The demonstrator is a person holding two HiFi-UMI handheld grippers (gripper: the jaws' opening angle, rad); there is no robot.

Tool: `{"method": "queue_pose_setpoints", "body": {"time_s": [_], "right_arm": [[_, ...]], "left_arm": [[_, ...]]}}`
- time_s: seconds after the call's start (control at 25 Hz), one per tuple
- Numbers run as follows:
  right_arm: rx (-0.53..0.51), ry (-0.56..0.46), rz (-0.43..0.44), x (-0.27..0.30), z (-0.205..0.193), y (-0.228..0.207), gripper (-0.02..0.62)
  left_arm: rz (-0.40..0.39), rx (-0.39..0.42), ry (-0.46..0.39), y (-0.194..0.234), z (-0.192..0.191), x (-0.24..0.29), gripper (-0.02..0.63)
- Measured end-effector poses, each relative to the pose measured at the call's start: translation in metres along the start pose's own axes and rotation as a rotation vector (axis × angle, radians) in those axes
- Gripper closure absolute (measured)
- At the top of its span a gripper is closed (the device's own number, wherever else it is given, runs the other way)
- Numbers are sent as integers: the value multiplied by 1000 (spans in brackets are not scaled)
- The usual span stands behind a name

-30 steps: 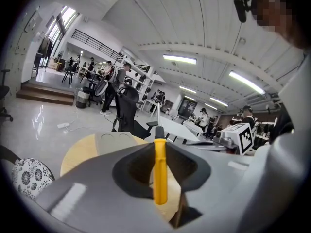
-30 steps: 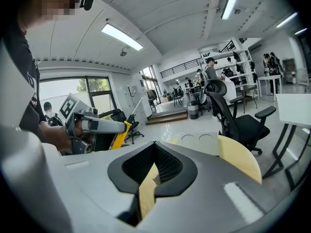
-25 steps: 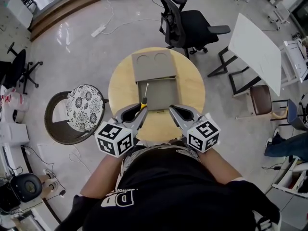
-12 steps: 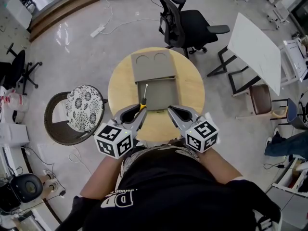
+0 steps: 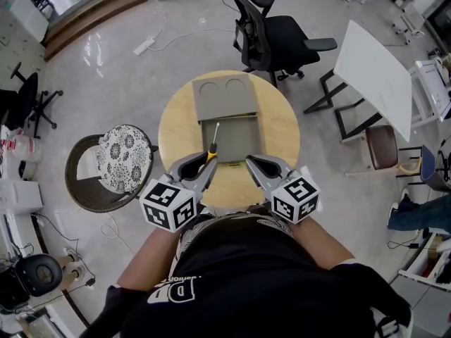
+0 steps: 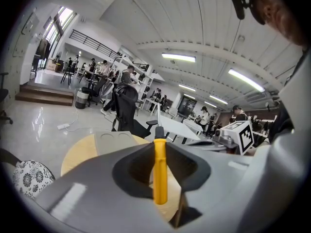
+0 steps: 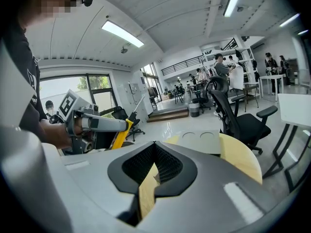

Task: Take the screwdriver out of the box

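A screwdriver [image 5: 211, 148] with a yellow handle and thin metal shaft is clamped in my left gripper [image 5: 206, 162], which is shut on the handle. The shaft points away from me over the left front part of the open grey box [image 5: 238, 136]. In the left gripper view the yellow handle [image 6: 160, 171] stands upright between the jaws of my left gripper [image 6: 159, 147]. My right gripper [image 5: 251, 163] hovers at the box's near right corner, shut with nothing in it. The right gripper view shows its own jaws [image 7: 155, 145] closed and the held screwdriver [image 7: 119, 134] at left.
The box's lid [image 5: 225, 96], with two round dents, lies open toward the far side of the round wooden table [image 5: 176, 129]. A patterned stool [image 5: 123, 157] stands left of the table, a black office chair [image 5: 278, 37] behind it and a white desk [image 5: 373, 76] to the right.
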State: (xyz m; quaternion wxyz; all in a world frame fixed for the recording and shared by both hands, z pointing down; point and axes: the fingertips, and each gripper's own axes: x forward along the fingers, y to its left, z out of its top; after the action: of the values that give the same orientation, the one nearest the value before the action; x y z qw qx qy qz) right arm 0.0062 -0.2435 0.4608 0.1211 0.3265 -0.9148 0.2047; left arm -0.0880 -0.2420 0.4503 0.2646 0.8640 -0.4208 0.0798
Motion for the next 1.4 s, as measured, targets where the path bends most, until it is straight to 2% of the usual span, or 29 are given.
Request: {"method": "queue_pose_setpoints", "body": {"time_s": [1.4], "right_arm": [[4, 0, 0, 2, -2, -3, 595]], "left_arm": [[9, 9, -11, -1, 2, 1, 469]]}}
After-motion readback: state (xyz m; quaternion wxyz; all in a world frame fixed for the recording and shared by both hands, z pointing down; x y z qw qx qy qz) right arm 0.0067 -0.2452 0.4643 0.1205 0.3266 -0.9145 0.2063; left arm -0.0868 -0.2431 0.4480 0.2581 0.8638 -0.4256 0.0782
